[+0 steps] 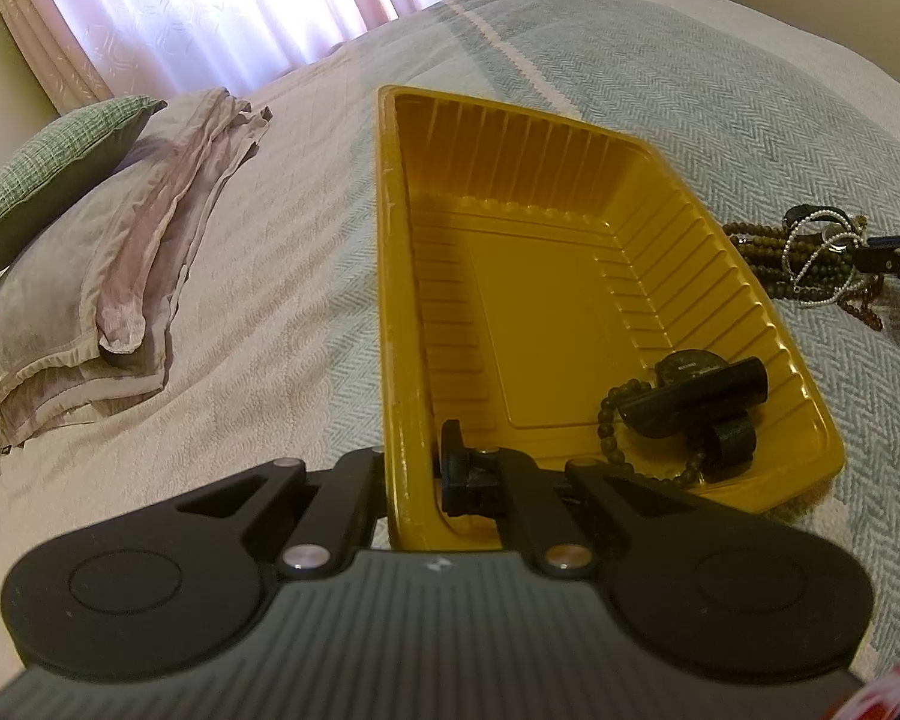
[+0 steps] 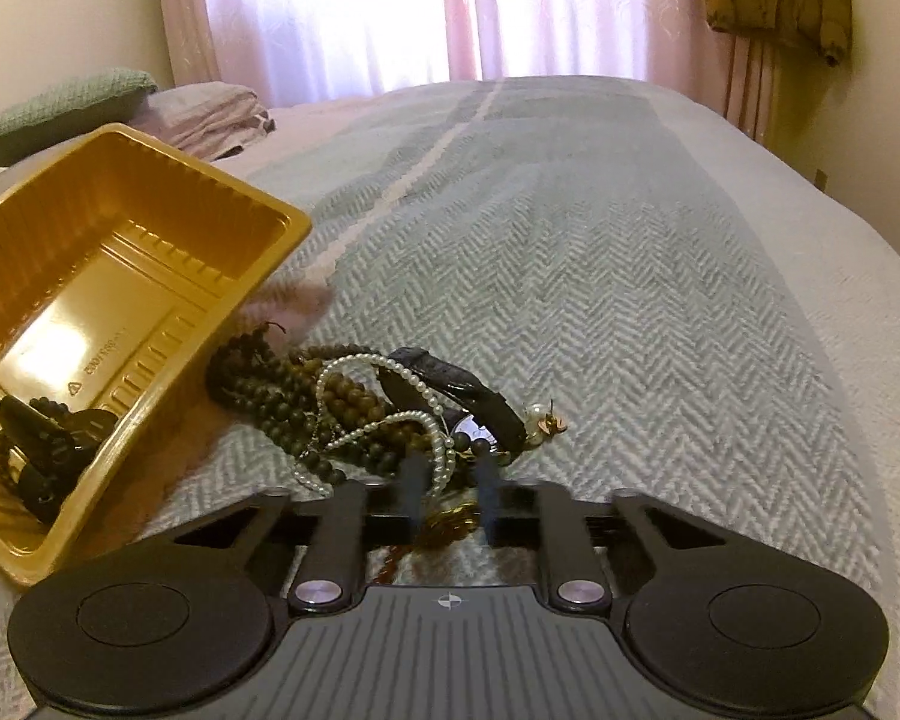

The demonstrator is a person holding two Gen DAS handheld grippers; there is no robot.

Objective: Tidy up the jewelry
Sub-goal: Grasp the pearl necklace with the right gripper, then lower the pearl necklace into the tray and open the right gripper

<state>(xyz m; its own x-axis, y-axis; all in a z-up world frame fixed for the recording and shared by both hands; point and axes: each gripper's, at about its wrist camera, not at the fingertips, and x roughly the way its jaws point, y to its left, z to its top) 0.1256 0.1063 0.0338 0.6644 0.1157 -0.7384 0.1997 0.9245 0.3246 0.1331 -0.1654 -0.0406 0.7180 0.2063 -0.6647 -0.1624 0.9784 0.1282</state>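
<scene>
The left gripper (image 1: 411,468) is clamping the near rim of the gold plastic tray (image 1: 390,276), one finger inside and one outside, tilting its open side toward the jewelry pile (image 2: 354,402). The right gripper (image 2: 447,480) is reaching into that pile just beside the tray, its fingers parted around a pearl strand (image 2: 390,420) and a small amber piece (contact is blurred, so no grip is confirmed). The step in hand appears to be picking the next item; the next move calls for closing on one strand without dragging the tangle. Inside the tray, a black wristwatch (image 1: 696,396) and a dark bead bracelet (image 1: 609,420) are already lying. Only the right wrist view is showing a second watch (image 2: 456,390) within the pile.
</scene>
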